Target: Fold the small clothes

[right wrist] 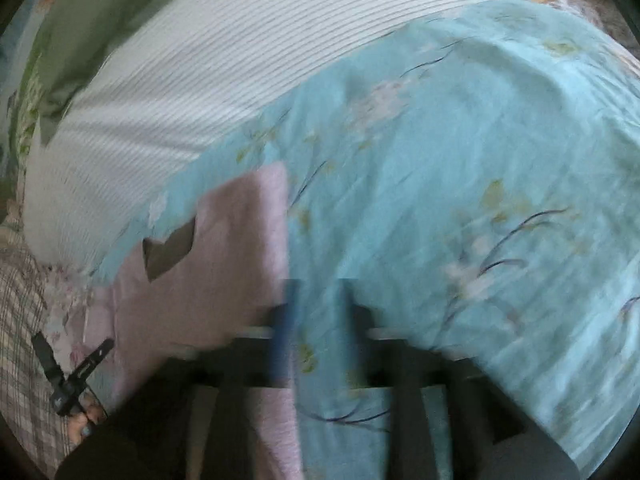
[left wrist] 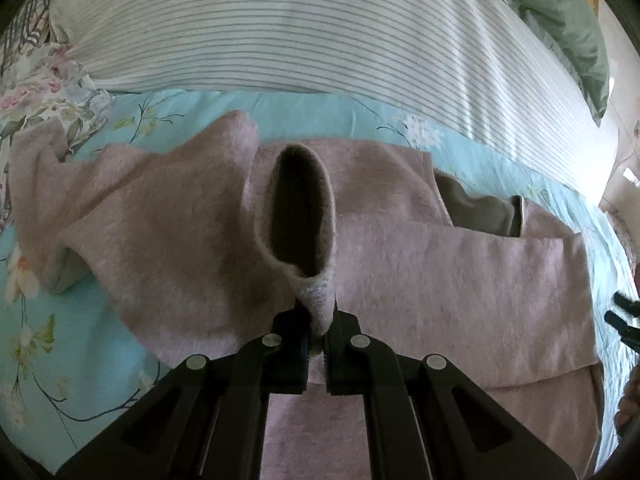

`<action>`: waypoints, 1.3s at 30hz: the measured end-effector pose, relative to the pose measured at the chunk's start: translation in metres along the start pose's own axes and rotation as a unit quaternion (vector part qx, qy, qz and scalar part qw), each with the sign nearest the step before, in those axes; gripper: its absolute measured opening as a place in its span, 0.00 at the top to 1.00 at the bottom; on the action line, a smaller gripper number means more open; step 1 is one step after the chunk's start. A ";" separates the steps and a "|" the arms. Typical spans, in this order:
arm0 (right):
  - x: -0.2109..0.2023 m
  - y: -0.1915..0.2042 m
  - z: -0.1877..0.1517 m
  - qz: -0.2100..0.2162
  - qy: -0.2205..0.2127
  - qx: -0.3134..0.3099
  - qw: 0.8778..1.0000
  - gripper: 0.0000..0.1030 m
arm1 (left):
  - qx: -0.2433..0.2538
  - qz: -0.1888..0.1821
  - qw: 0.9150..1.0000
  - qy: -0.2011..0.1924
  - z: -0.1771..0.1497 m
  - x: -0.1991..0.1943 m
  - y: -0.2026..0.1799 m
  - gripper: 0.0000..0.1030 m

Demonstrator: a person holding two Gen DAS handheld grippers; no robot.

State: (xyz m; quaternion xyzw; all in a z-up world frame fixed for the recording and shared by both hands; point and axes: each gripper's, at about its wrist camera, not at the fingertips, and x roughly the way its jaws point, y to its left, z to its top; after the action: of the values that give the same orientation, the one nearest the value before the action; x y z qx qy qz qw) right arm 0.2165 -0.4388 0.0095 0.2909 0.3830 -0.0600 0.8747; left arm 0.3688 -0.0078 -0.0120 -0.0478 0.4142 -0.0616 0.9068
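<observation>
Left claw (left wrist: 316,330) pinching pink garment (left wrist: 420,280) cuff – right claw (right wrist: 318,312) spread, apparently empty, view blurred.

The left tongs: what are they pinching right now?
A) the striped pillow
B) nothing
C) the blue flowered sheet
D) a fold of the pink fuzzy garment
D: the left tongs are shut on a raised fold of the pink garment.

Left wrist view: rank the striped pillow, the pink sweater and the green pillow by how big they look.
1-2. pink sweater and striped pillow: alike, and the sweater is nearer the camera, so unranked.
3. green pillow, partly cut off.
</observation>
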 end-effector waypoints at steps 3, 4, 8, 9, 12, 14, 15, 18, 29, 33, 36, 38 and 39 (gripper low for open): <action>0.013 0.020 -0.005 0.006 -0.001 -0.037 0.999 0.07 | -0.004 0.002 1.000 -0.001 0.002 -0.003 0.006 0.96; 0.021 0.023 -0.006 0.007 0.009 -0.039 0.999 0.11 | -0.005 0.003 1.000 -0.001 0.003 -0.003 0.008 0.96; 0.060 0.026 -0.008 -0.007 0.070 -0.042 0.997 0.91 | -0.011 0.001 1.000 0.003 0.006 -0.002 0.012 0.96; 0.055 0.023 -0.007 -0.003 0.063 -0.038 0.997 0.90 | -0.009 -0.002 1.000 0.003 0.006 -0.004 0.011 0.96; 0.015 0.016 0.004 -0.022 -0.005 -0.029 0.999 0.94 | 0.009 -0.018 1.000 -0.010 0.006 -0.012 0.002 0.96; 0.009 0.002 0.011 -0.047 -0.011 -0.023 0.999 0.98 | 0.017 -0.019 1.000 -0.005 0.005 -0.007 -0.002 0.96; 0.012 -0.002 0.012 -0.061 -0.004 -0.019 0.998 1.00 | 0.019 -0.016 1.000 -0.001 0.004 -0.003 -0.003 0.96; 0.007 -0.004 0.011 -0.077 0.006 -0.022 0.997 0.98 | 0.016 -0.011 1.000 0.016 0.000 0.009 0.001 0.96; 0.028 0.065 -0.030 -0.008 0.071 -0.085 0.994 0.35 | -0.019 0.000 1.000 0.020 -0.010 -0.010 0.049 0.83; 0.008 0.050 -0.027 0.019 0.054 -0.051 0.997 0.37 | -0.051 0.019 0.998 0.006 -0.009 -0.031 0.094 0.76; -0.018 0.060 -0.037 0.057 0.039 -0.064 0.996 0.37 | -0.098 0.041 0.994 -0.005 -0.004 -0.041 0.140 0.56; -0.026 0.070 -0.045 0.073 0.040 -0.074 0.994 0.37 | -0.132 0.060 0.989 -0.011 0.000 -0.044 0.172 0.53; -0.032 0.074 -0.052 0.081 0.041 -0.084 0.992 0.37 | -0.147 0.067 0.987 -0.014 0.002 -0.045 0.184 0.49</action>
State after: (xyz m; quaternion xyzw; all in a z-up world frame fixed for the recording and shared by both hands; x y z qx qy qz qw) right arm 0.1860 -0.3531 0.0382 0.2493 0.3974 0.0556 0.8814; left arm 0.3543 0.1812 -0.0024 -0.1540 0.4084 0.0616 0.8976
